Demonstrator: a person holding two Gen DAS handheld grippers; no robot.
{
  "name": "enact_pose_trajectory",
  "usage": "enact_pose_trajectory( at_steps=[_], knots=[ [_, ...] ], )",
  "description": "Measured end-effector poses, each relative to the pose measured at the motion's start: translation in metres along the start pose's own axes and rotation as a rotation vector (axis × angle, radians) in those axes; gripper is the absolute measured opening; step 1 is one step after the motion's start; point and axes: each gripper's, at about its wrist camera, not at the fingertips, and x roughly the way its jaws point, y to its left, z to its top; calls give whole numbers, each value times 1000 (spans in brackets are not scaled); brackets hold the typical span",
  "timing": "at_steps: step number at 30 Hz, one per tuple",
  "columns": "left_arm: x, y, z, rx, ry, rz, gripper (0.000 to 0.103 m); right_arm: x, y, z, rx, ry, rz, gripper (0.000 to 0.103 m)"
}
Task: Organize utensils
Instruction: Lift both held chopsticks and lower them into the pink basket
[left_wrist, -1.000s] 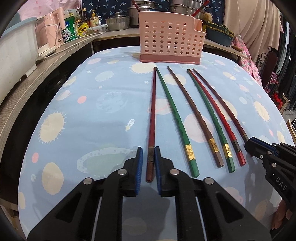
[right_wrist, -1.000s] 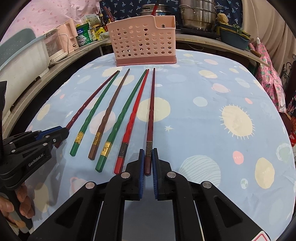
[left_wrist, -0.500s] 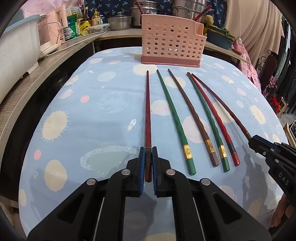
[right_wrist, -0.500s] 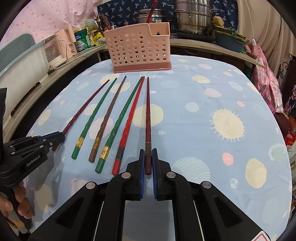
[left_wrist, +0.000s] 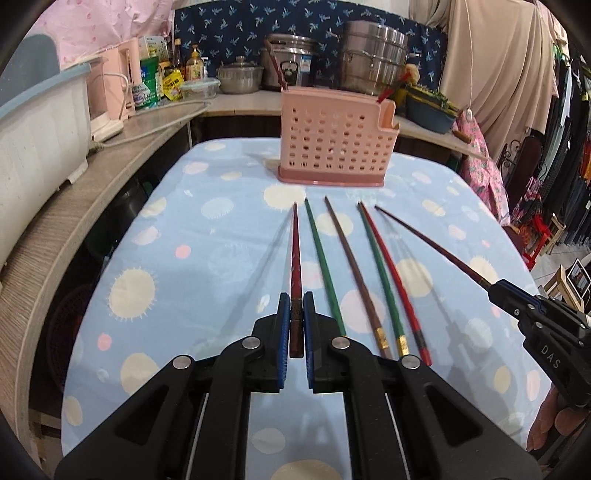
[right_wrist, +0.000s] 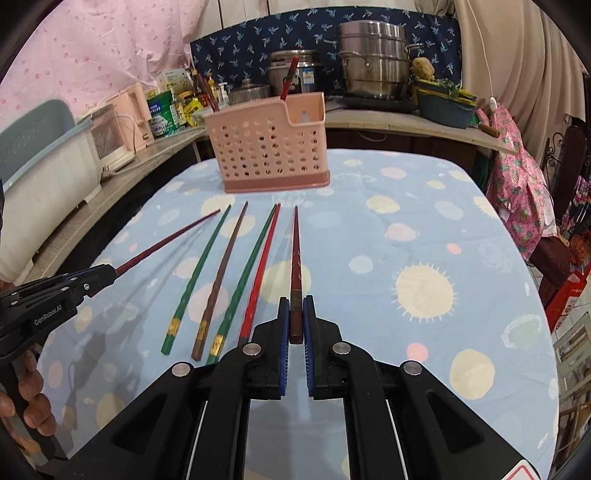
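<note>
Chopsticks: L gripper & R gripper each clamp one.

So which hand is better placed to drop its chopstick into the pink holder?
Right, probably. The right tool aims its dark red chopstick at the low end compartment of the pink utensil holder; the left tool aims the other chopstick at its left edge.
</note>
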Motion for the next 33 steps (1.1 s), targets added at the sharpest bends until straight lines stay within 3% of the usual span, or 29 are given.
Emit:
enact_pose_trajectory(
  at_steps=[15,33],
  knots=[
    [-37,1,57,-3,-127,-6,7,-36,-11,55,31,-146,7,7],
    [-78,-6,155,25,-365,17,7,-66,-17,126,20,-314,10,7]
  ],
)
